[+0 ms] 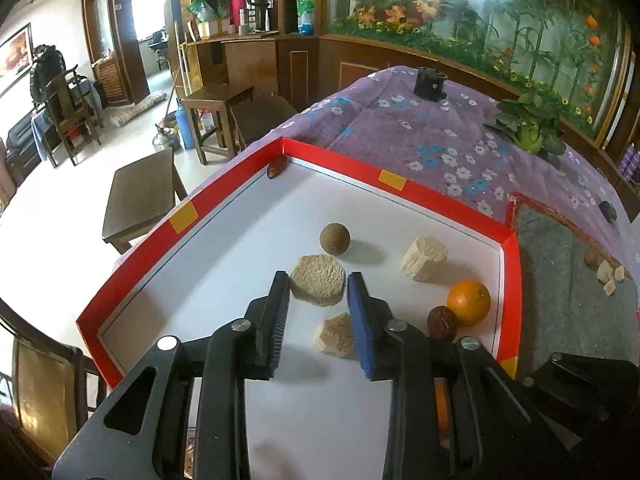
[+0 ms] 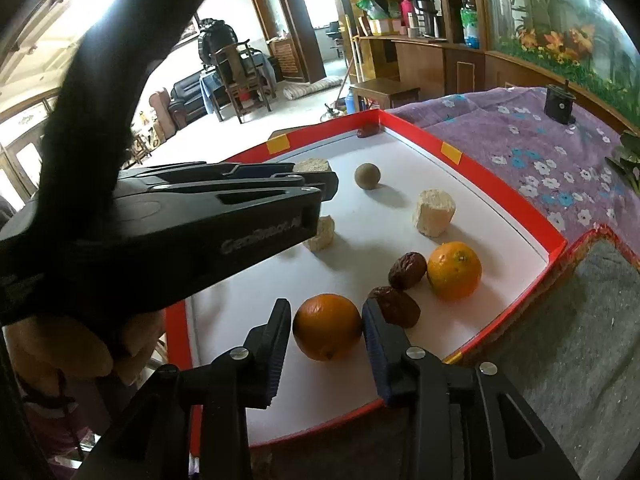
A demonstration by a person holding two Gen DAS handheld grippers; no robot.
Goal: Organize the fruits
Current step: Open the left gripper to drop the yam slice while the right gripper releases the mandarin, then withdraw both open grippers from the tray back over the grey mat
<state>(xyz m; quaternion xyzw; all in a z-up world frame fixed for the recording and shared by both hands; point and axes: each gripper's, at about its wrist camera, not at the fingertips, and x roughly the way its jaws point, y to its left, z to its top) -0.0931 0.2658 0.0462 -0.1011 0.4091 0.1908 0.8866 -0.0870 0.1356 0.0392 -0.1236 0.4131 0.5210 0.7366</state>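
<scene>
A red-rimmed tray (image 1: 436,204) with a white floor holds the items. My left gripper (image 1: 319,279) stands open over it. A brown round cake (image 1: 318,286) lies just past its fingertips, and a small beige chunk (image 1: 334,334) lies between its fingers, not pressed. My right gripper (image 2: 326,305) is open around an orange (image 2: 327,326) that rests on the tray floor, its pads just clear of the fruit. A second orange (image 2: 454,270) sits near the right rim beside two brown dates (image 2: 407,270) (image 2: 396,306). A brown ball (image 2: 367,176) and a pale chunk (image 2: 434,213) lie farther in.
Another date (image 1: 275,169) rests in the tray's far corner. A purple floral cloth (image 1: 440,132) covers the table, with a black cylinder (image 1: 430,84) and a leafy plant (image 1: 528,128) on it. A grey mat (image 1: 568,280) right of the tray carries small pale pieces (image 1: 608,274). Wooden stools (image 1: 140,196) stand beyond the table's edge.
</scene>
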